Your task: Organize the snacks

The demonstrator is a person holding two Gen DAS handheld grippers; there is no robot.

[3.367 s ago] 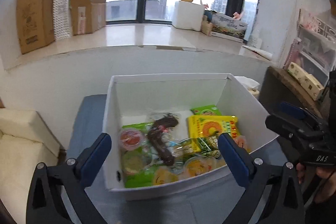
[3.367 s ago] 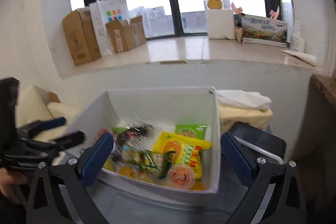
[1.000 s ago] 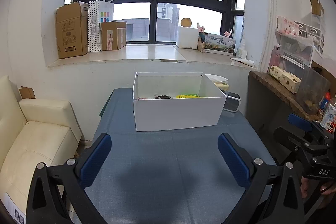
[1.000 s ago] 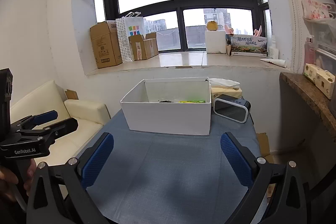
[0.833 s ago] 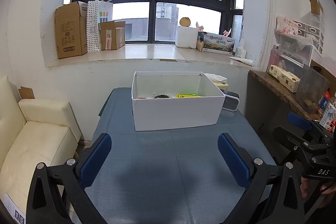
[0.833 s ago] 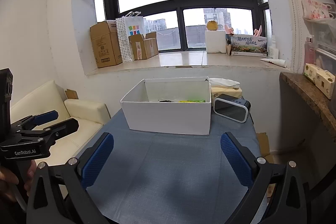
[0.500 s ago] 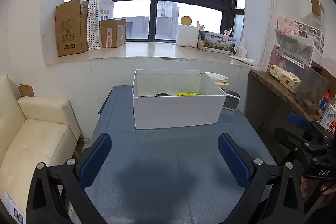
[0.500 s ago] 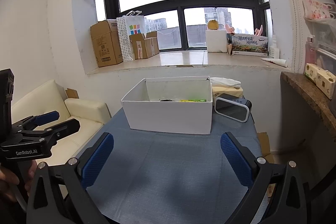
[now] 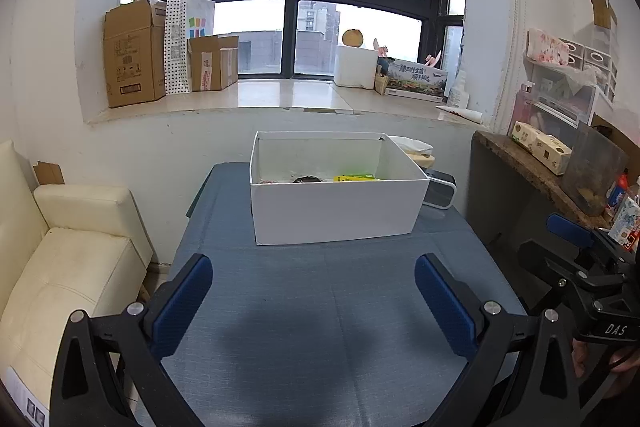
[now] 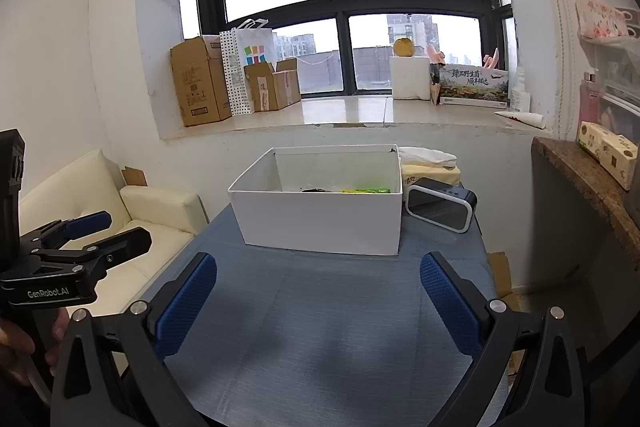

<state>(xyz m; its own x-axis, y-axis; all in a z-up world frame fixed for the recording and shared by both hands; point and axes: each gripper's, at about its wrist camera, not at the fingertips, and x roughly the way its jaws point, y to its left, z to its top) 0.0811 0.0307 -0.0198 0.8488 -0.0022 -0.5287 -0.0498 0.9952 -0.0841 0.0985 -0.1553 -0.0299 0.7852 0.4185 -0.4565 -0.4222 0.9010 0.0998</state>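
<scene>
A white open box (image 9: pixel 336 211) stands at the far end of the blue table (image 9: pixel 320 307). Snack packets (image 9: pixel 354 178) show just over its front wall, yellow-green and dark ones; most of the contents are hidden. The box also shows in the right wrist view (image 10: pixel 324 219), with snacks (image 10: pixel 364 190) inside. My left gripper (image 9: pixel 314 301) is open and empty, held well back from the box above the table's near end. My right gripper (image 10: pixel 318 301) is open and empty, likewise back from the box. Each gripper shows at the edge of the other's view.
A black speaker (image 10: pixel 442 209) and a tissue pack (image 10: pixel 430 173) sit right of the box. A cream sofa (image 9: pixel 68 267) is on the left. A brown counter (image 9: pixel 540 175) with cartons is on the right. Cardboard boxes (image 9: pixel 134 67) stand on the window sill.
Both grippers have drawn far back from over the box to the table's near end. Over the last second there is only slight drift. Both stay open and empty.
</scene>
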